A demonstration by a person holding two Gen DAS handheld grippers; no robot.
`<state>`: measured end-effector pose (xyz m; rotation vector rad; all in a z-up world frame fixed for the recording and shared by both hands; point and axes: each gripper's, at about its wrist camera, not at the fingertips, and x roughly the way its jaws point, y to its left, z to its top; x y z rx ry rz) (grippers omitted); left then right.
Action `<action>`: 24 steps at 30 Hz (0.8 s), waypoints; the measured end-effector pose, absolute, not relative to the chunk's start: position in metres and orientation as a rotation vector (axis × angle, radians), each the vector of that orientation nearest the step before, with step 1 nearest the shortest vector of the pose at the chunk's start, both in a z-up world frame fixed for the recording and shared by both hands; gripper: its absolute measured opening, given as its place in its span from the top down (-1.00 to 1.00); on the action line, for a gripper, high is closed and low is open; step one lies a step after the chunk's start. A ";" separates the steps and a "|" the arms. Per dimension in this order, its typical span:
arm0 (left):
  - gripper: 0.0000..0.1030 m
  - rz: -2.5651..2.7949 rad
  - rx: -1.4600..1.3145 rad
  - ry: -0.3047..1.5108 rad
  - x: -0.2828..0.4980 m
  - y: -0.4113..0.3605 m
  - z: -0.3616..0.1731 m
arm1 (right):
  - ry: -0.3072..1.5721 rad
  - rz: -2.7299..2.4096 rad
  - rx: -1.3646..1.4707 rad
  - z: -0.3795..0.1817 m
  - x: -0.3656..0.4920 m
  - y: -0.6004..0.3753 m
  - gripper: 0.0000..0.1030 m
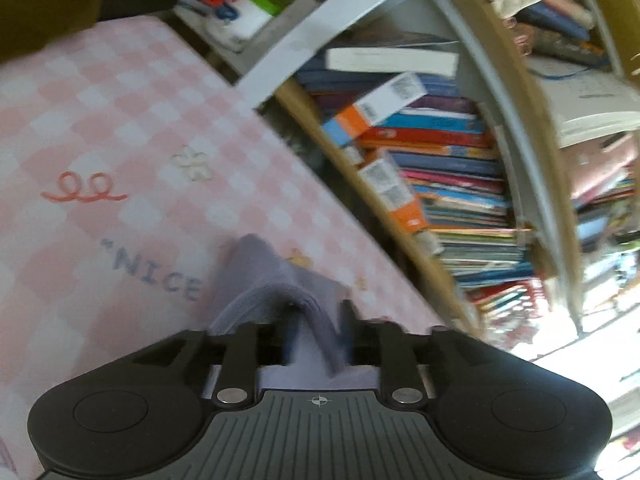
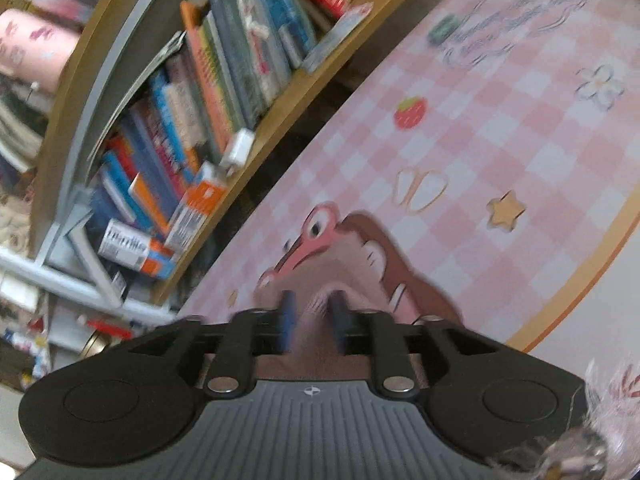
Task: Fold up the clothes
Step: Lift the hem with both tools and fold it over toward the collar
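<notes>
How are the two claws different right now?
The left claw has a fold of purple-grey cloth draped between its fingers; the right claw has nothing between its fingers, only the tablecloth behind. The left claw points at the pink checks beside the word NICE; the right claw points at a cartoon animal. Both are black, part open, over the same pink checked tablecloth.

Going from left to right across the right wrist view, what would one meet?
Bookshelf → white charger plug → strawberry print → star print → flower print, the prints all on the pink checked tablecloth.
</notes>
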<state>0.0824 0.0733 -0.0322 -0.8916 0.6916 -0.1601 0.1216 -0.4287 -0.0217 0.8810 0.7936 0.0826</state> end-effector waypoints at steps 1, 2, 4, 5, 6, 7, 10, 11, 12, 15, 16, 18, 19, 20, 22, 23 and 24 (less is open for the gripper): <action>-0.12 -0.161 -0.881 0.679 0.081 0.075 -0.028 | 0.779 0.078 0.869 -0.019 0.121 -0.431 0.13; -0.19 -0.156 -0.856 0.664 0.079 0.077 -0.023 | 0.768 0.079 0.856 -0.017 0.121 -0.433 0.13; -0.21 -0.146 -0.803 0.639 0.076 0.080 -0.014 | 0.771 0.089 0.787 -0.014 0.122 -0.429 0.13; -0.21 -0.142 -0.769 0.640 0.076 0.080 -0.011 | 0.776 0.095 0.748 -0.012 0.123 -0.425 0.13; -0.21 -0.139 -0.737 0.644 0.076 0.080 -0.009 | 0.781 0.101 0.708 -0.011 0.124 -0.422 0.13; -0.21 -0.137 -0.707 0.653 0.077 0.079 -0.010 | 0.785 0.107 0.669 -0.009 0.125 -0.419 0.13; -0.16 -0.125 -0.617 0.688 0.084 0.071 -0.014 | 0.787 0.141 0.389 -0.001 0.131 -0.389 0.14; -0.16 -0.120 -0.579 0.697 0.088 0.067 -0.015 | 0.778 0.156 0.282 0.001 0.132 -0.377 0.14; -0.16 -0.115 -0.540 0.706 0.092 0.062 -0.016 | 0.768 0.170 0.176 0.002 0.134 -0.365 0.14; -0.15 -0.119 -0.423 0.736 0.107 0.048 -0.018 | 0.760 0.195 0.022 -0.001 0.143 -0.345 0.15; -0.12 -0.125 -0.382 0.747 0.114 0.043 -0.019 | 0.758 0.202 -0.021 -0.002 0.147 -0.339 0.15; 0.03 -0.122 -0.317 0.783 0.126 0.035 -0.024 | 0.780 0.197 -0.049 -0.009 0.157 -0.334 0.17; 0.13 -0.112 -0.294 0.805 0.132 0.033 -0.027 | 0.795 0.192 -0.045 -0.012 0.163 -0.334 0.19; 0.18 -0.106 -0.277 0.821 0.136 0.032 -0.030 | 0.809 0.190 -0.038 -0.016 0.168 -0.335 0.22; 0.57 -0.102 -0.253 0.831 0.139 0.032 -0.033 | 0.835 0.203 -0.007 -0.022 0.175 -0.338 0.77; 0.78 -0.104 -0.249 0.820 0.137 0.033 -0.032 | 0.825 0.206 0.014 -0.022 0.173 -0.341 0.90; 0.83 -0.110 -0.264 0.796 0.134 0.035 -0.028 | 0.801 0.207 0.038 -0.018 0.169 -0.344 0.90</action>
